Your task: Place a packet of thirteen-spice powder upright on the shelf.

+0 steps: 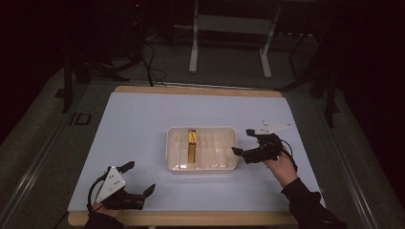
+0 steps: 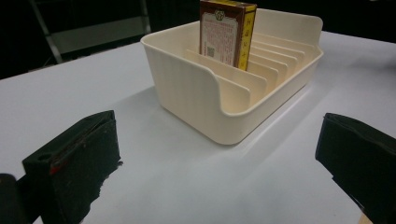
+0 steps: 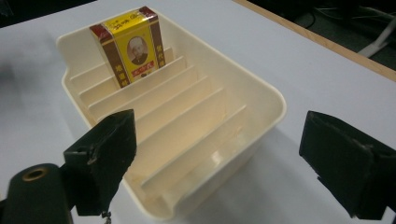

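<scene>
Cream slotted tray [image 1: 229,164] sits mid-table on the pale blue mat [image 1: 143,124], long side running left-right in the high view. Inside it a row of thin dividers [image 3: 187,100] splits it into narrow slots.

One yellow-and-brown carton [image 1: 191,145] stands on edge in a slot left of the tray's centre, upright, held between two dividers. In the right gripper view the carton [image 3: 130,44] shows its yellow face with a small portrait; it sits in a slot near the far end of the tray, with the nearer slots open. In the left gripper view the carton [image 2: 227,30] shows a brown printed face and a yellow side edge, poking up above the tray rim [image 2: 187,51].

Right gripper [image 1: 242,142]: just beside the tray's right end, apart from it as far as I can tell. Jaws wide apart, nothing between them; in its own view they straddle the near end of the tray.

Left gripper [image 1: 140,177]: near the front-left corner of the mat, well apart from the tray. Jaws wide apart, holding nothing, bare mat between them in its own view
</scene>
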`<state>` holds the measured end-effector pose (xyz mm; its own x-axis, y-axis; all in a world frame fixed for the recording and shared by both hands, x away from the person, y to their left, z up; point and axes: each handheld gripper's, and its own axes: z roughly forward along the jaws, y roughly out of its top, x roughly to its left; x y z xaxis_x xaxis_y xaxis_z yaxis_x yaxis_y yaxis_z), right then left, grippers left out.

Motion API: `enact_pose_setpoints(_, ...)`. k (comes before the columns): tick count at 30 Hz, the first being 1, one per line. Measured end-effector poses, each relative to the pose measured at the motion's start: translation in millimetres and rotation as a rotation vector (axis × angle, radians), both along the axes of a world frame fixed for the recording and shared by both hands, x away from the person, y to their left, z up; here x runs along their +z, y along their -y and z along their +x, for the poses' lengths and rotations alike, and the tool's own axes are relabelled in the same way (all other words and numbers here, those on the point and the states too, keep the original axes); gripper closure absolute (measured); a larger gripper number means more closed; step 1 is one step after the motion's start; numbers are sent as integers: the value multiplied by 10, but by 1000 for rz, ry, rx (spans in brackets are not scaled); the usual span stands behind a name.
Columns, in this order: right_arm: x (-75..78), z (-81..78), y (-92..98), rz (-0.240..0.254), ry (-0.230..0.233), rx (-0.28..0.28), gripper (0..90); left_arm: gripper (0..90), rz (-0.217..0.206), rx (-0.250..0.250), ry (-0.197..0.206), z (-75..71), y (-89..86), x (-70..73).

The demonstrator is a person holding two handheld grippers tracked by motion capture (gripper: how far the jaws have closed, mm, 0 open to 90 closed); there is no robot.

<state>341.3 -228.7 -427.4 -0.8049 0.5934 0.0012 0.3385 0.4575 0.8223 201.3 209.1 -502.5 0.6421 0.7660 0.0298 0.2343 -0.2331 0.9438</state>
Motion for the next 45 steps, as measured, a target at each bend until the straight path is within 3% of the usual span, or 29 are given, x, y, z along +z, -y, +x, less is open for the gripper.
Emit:
enact_pose_setpoints(10,-57,-208,173,59,47,-78,111,0,-4,-1,2,-9,2,5)
enact_pose_setpoints(18,-160,-303,288,40,45,-105,111,0,-3,-3,5,-7,6,4)
enact_pose_setpoints(21,-175,-337,339,29,70,-117,112,0,-6,-2,8,-12,3,7)
enact_pose_setpoints(27,-213,-412,463,53,77,-133,111,0,-6,-2,8,-12,3,6)
enact_pose_setpoints(45,-335,-460,505,34,92,-155,112,0,-9,-2,5,-12,-1,10)
